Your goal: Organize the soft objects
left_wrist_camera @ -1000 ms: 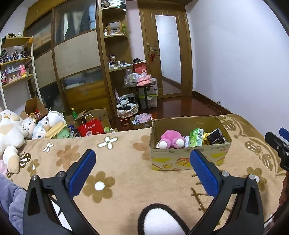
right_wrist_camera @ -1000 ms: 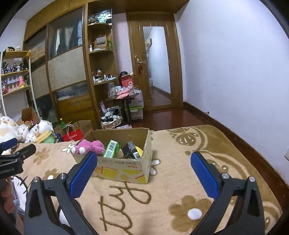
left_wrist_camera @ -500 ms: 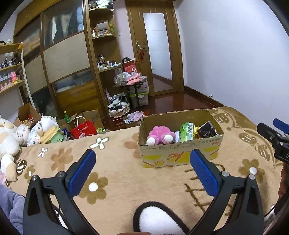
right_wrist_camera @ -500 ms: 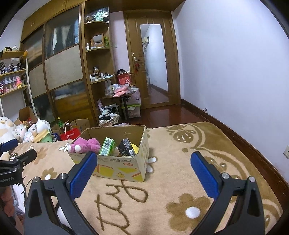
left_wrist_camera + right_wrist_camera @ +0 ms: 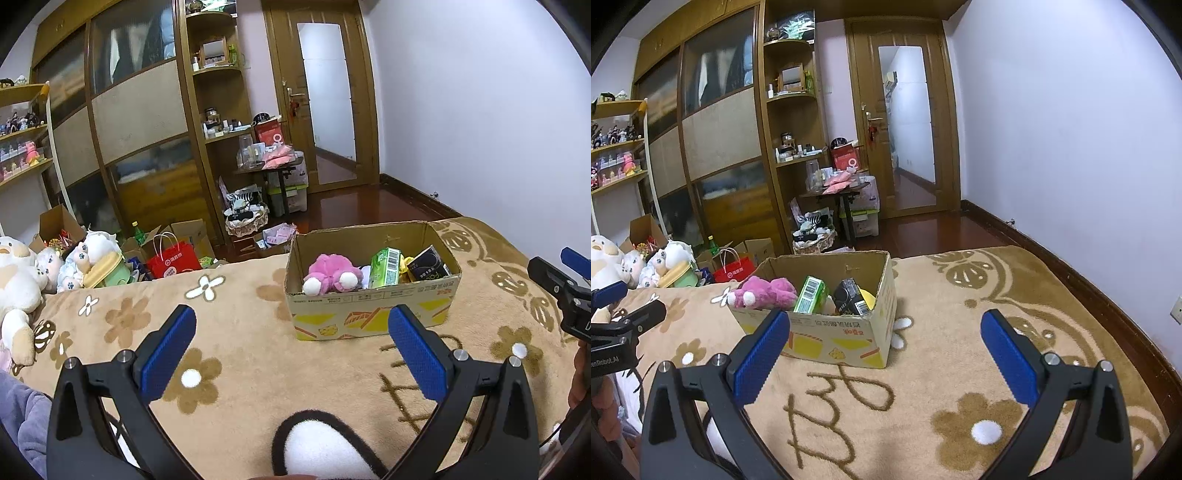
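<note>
We've got both hand-held grippers spread wide, holding nothing: left [image 5: 291,349], right [image 5: 884,352]. Pink plush toy [image 5: 332,275] sits in the cardboard box [image 5: 373,319] on the blanket [image 5: 240,332], beside a green carton [image 5: 386,267]. More stuffed animals [image 5: 22,277] far left.

the room is evenly lit, soft and a little cool, with no hard shadows on the blanket [image 5: 240,332]. the white wall [image 5: 461,110] takes a faint violet cast in both views. the brightest patch is the pale glass panel of the door [image 5: 325,92], lit from beyond; the wooden floor [image 5: 923,232] below it shows a dull sheen. both views bulge like a fishbowl: the wardrobe [image 5: 140,110] edges curve, and the corners fall off into black. the middle is sharp enough to show print on the cardboard box [image 5: 849,332]. the shelf [image 5: 617,147] at far left is smeared and squeezed.
</note>
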